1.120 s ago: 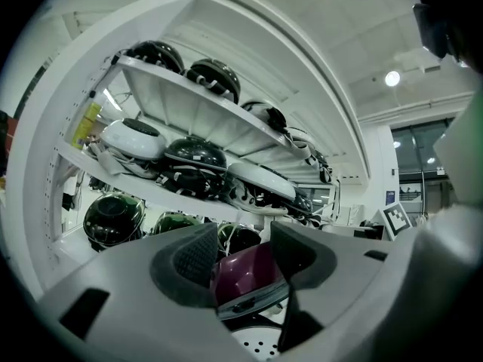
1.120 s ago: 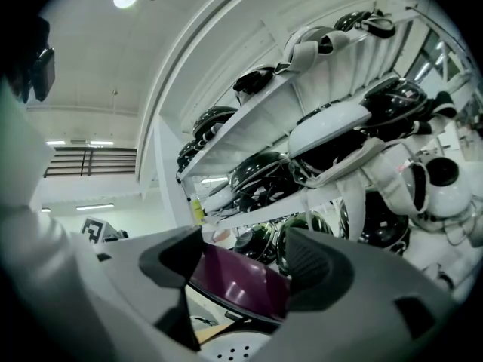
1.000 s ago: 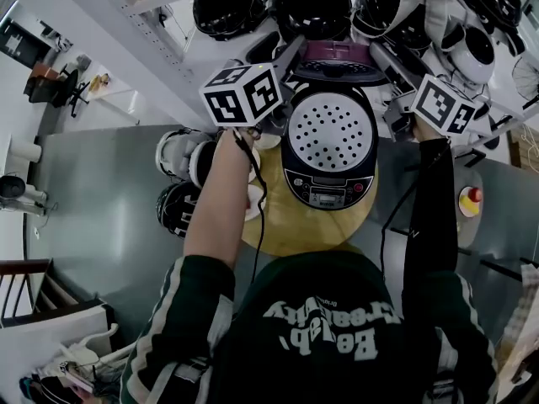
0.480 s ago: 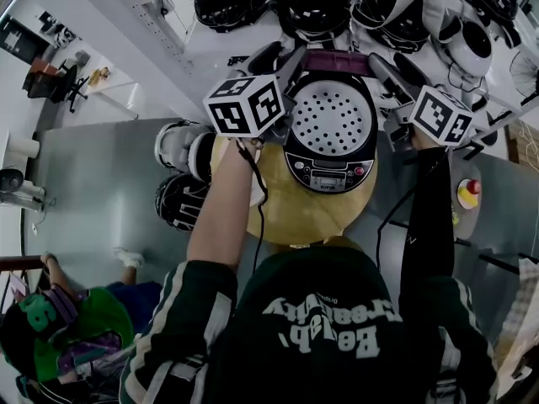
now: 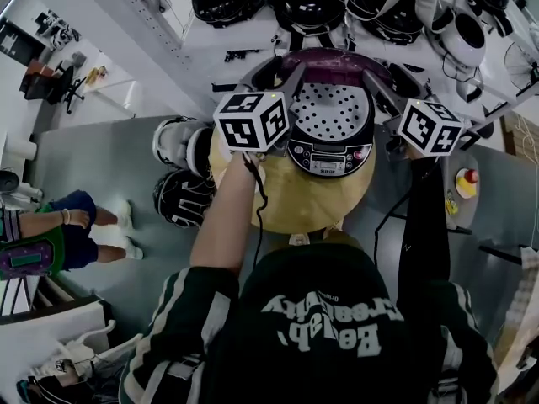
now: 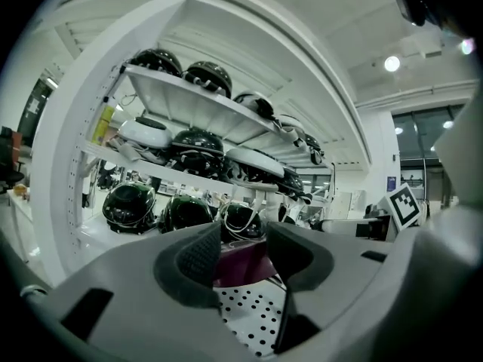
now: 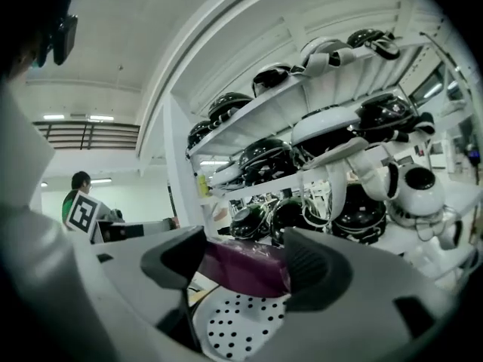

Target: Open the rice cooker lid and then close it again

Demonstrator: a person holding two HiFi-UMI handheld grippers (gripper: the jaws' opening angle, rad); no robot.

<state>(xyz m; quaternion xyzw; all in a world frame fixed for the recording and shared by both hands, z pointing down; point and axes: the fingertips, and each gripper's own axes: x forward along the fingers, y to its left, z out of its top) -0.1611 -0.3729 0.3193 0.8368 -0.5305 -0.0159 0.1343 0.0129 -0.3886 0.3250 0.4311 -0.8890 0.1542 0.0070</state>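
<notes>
Rice cooker (image 5: 330,156) is seated at the far edge of the round wooden table (image 5: 290,204), with the control panel turned toward the person. Lid (image 5: 328,55) is raised: the perforated inner plate (image 5: 333,108) is exposed to the head view, with the purple outer shell along the top.

Left gripper (image 6: 243,249): jaws are being closed on the lid's purple edge, which fills the gap from pad to pad. The dotted plate is seen just below.

Right gripper (image 7: 245,266): same picture. The jaws are closing and the purple edge is taken between the pads, so the gap is filled.

In the head view the grippers are set on the lid's upper left and upper right — marker cubes (image 5: 251,120) are held beside the cooker, one on each side.

Behind the table, white shelving (image 5: 210,49) is loaded with black helmets (image 5: 310,2). Two more helmets (image 5: 181,196) are parked on the grey floor (image 5: 109,158), just beside the table's left edge. A person's legs (image 5: 80,217) are seen at the left border of the head view, well apart from the table.
</notes>
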